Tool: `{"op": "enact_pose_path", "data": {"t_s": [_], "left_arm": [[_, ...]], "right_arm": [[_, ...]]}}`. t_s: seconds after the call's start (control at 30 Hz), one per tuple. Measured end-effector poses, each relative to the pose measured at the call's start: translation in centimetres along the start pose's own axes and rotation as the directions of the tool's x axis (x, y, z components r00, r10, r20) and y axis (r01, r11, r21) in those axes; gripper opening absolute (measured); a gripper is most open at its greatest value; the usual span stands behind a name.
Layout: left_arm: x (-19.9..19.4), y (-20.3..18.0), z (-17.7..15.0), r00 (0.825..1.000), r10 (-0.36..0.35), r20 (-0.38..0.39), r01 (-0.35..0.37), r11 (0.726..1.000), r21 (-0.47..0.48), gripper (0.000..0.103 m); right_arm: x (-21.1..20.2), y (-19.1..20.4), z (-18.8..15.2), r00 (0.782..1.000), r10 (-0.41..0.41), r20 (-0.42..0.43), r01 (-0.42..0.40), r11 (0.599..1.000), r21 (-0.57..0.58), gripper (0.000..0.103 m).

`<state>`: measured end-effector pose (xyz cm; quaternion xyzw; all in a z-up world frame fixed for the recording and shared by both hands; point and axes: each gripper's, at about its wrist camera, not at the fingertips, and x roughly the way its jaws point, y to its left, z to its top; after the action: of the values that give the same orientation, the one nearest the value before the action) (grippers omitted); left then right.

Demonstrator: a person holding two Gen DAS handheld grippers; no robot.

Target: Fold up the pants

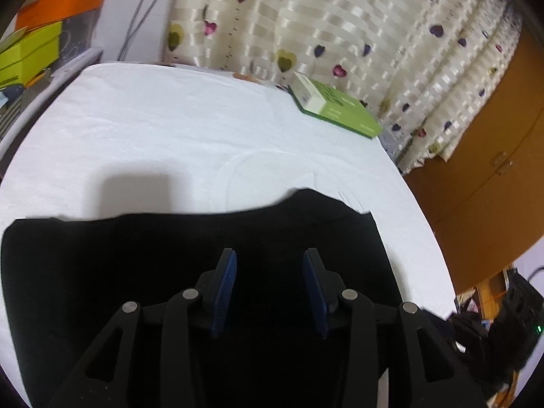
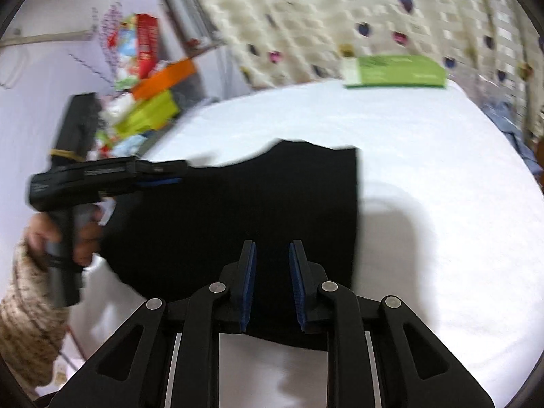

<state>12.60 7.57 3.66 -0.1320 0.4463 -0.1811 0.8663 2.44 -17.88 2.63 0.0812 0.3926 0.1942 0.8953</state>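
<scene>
pants (image 2: 258, 197): black, folded into a compact block on the white tabletop (image 2: 442, 170) | left tool (image 1: 270, 261) and right tool (image 2: 272, 255) released, nothing between pads, above cloth | I judge fold laid; next I check edges, maybe one more fold

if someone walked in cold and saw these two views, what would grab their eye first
The black pants stand out first, lying flat and dark on the white table cover, just beyond both pairs of blue-padded fingers. Both the left gripper and the right gripper hang over the cloth with open jaws and nothing between them. Next comes the green book at the far edge, against the heart-patterned curtain.
</scene>
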Motion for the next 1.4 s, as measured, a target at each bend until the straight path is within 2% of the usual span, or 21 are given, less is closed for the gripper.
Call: {"op": "enact_pose_path", "data": {"t_s": [0.17, 0.2, 0.23, 0.3, 0.6, 0.67, 0.73, 0.87, 0.9, 0.93, 1.03, 1.2, 1.33, 1.4], "left_arm": [[1.2, -1.4, -1.2, 0.999, 0.003, -0.045, -0.002, 1.000, 0.030, 0.044], [1.5, -1.8, -1.3, 0.999, 0.005, -0.054, -0.003, 0.999, 0.040, 0.044], [1.7, -2.2, -1.5, 0.998, 0.001, -0.064, 0.003, 0.999, 0.051, 0.044], [2.1, -2.9, -1.6, 0.997, -0.012, -0.074, 0.017, 0.998, 0.064, 0.044], [4.4, -7.0, -0.7, 0.988, -0.075, -0.135, 0.091, 0.989, 0.114, 0.049], [5.0, -7.8, -0.5, 0.985, -0.091, -0.150, 0.108, 0.988, 0.112, 0.049], [5.5, -8.6, -0.3, 0.982, -0.091, -0.163, 0.112, 0.986, 0.124, 0.051], [6.5, -10.5, 0.0, 0.976, -0.098, -0.194, 0.129, 0.980, 0.151, 0.055], [6.7, -10.9, 0.1, 0.974, -0.098, -0.204, 0.132, 0.978, 0.161, 0.057], [7.1, -11.5, 0.1, 0.972, -0.095, -0.216, 0.135, 0.975, 0.177, 0.057], [7.8, -12.9, 0.3, 0.970, -0.056, -0.236, 0.108, 0.970, 0.217, 0.058], [8.7, -14.6, 0.9, 0.963, -0.028, -0.268, 0.102, 0.959, 0.265, 0.062], [8.8, -15.4, 1.3, 0.961, 0.030, -0.274, 0.058, 0.950, 0.307, 0.064], [8.9, -15.9, 1.5, 0.958, 0.086, -0.275, 0.016, 0.938, 0.348, 0.064]], "right_arm": [[0.3, -1.8, -1.0, 0.998, -0.063, -0.030, 0.064, 0.998, 0.029, 0.022], [0.1, -2.0, -1.2, 0.997, -0.065, -0.031, 0.066, 0.997, 0.029, 0.030], [0.1, -2.0, -1.3, 0.997, -0.068, -0.033, 0.069, 0.997, 0.027, 0.047], [0.2, -1.9, -1.5, 0.996, -0.076, -0.044, 0.076, 0.997, 0.016, 0.055], [0.1, -2.4, -2.5, 0.997, -0.054, -0.049, 0.057, 0.996, 0.068, 0.055], [-0.1, -2.6, -2.6, 0.998, -0.040, -0.046, 0.044, 0.995, 0.092, 0.054], [-0.2, -2.7, -2.7, 0.998, -0.030, -0.047, 0.035, 0.994, 0.107, 0.042], [-0.4, -3.5, -3.2, 0.999, 0.025, -0.041, -0.017, 0.984, 0.179, 0.033], [-0.4, -3.6, -3.1, 0.999, 0.034, -0.041, -0.026, 0.982, 0.187, 0.028], [-0.5, -3.8, -3.2, 0.998, 0.046, -0.037, -0.038, 0.980, 0.196, 0.023], [-1.0, -3.9, -3.0, 0.997, 0.077, -0.006, -0.074, 0.976, 0.205, 0.015], [-2.0, -2.2, -2.2, 0.987, 0.150, 0.053, -0.156, 0.978, 0.138, 0.014], [-2.1, 0.0, -1.8, 0.982, 0.177, 0.064, -0.180, 0.982, 0.055, 0.014], [-2.0, 0.9, -1.8, 0.979, 0.192, 0.063, -0.193, 0.981, 0.024, 0.014]]}}
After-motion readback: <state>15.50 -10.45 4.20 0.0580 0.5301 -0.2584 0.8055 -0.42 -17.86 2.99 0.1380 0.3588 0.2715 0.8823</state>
